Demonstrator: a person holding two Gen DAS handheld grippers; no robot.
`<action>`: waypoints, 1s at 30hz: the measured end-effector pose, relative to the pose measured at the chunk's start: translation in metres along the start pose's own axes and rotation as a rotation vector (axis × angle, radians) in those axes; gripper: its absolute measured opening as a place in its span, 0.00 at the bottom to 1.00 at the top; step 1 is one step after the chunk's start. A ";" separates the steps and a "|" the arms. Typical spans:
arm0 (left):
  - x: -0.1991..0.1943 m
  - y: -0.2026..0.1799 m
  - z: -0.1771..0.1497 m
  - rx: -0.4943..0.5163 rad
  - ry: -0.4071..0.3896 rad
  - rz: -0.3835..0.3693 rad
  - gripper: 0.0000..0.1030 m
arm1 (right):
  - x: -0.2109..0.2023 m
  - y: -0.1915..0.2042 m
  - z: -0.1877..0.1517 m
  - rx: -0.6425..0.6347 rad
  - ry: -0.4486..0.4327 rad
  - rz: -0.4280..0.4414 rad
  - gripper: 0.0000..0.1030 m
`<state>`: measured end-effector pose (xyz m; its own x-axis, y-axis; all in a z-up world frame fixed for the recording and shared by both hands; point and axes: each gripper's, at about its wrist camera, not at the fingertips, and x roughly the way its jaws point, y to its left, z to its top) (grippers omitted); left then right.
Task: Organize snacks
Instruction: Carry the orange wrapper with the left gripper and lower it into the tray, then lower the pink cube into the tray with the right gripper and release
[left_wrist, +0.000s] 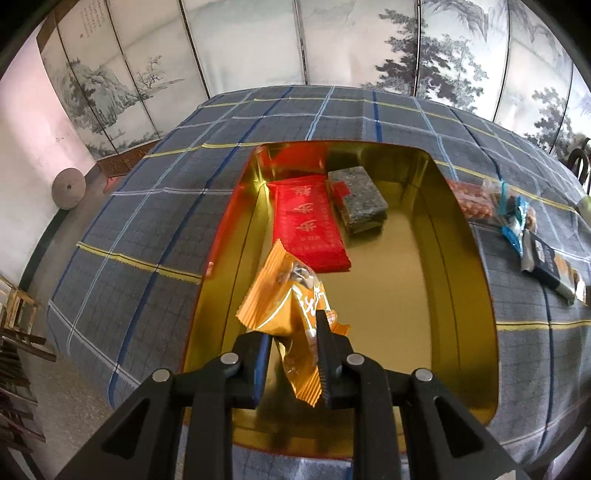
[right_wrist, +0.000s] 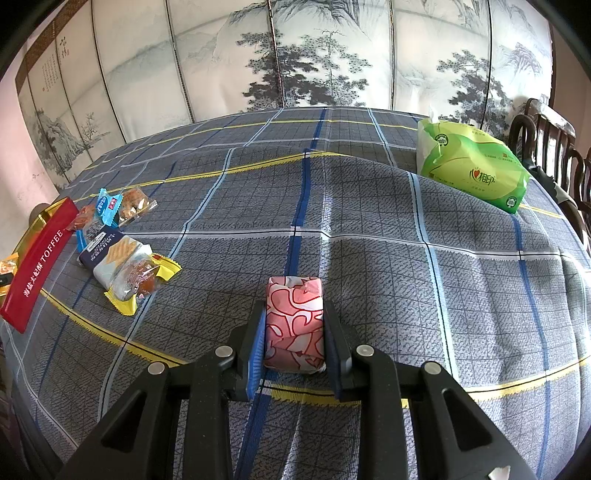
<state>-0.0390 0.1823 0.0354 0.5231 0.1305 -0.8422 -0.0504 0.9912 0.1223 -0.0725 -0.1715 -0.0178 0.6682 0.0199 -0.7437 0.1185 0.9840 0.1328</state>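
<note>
My left gripper (left_wrist: 293, 332) is shut on an orange-wrapped snack (left_wrist: 288, 299) and holds it above the gold tin (left_wrist: 461, 295). In the tin lie a red packet (left_wrist: 310, 225) and a dark speckled block (left_wrist: 358, 199). My right gripper (right_wrist: 294, 325) is shut on a pink-and-white patterned wrapped snack (right_wrist: 295, 325) above the tablecloth. A pile of loose snacks (right_wrist: 118, 243) lies at the left in the right wrist view, next to the tin's red "TOFFEE" side (right_wrist: 37, 266). The same pile shows right of the tin in the left wrist view (left_wrist: 517, 229).
A blue-grey checked cloth (right_wrist: 406, 277) covers the table. A green tissue pack (right_wrist: 472, 162) lies at the far right. A painted folding screen (right_wrist: 295, 55) stands behind the table. A dark wooden chair (right_wrist: 554, 140) stands at the right edge.
</note>
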 end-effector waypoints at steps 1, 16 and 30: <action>0.002 0.001 0.001 -0.001 0.001 0.002 0.22 | 0.000 0.000 0.000 0.000 0.000 0.000 0.25; 0.013 0.014 0.018 -0.034 -0.039 -0.018 0.30 | 0.000 0.003 0.000 -0.006 0.000 -0.008 0.25; -0.059 0.031 -0.007 -0.115 -0.151 -0.068 0.43 | -0.005 -0.002 0.006 0.040 0.007 0.019 0.24</action>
<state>-0.0768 0.2056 0.0852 0.6495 0.0675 -0.7574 -0.1033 0.9947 0.0001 -0.0720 -0.1746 -0.0105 0.6652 0.0396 -0.7456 0.1357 0.9755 0.1729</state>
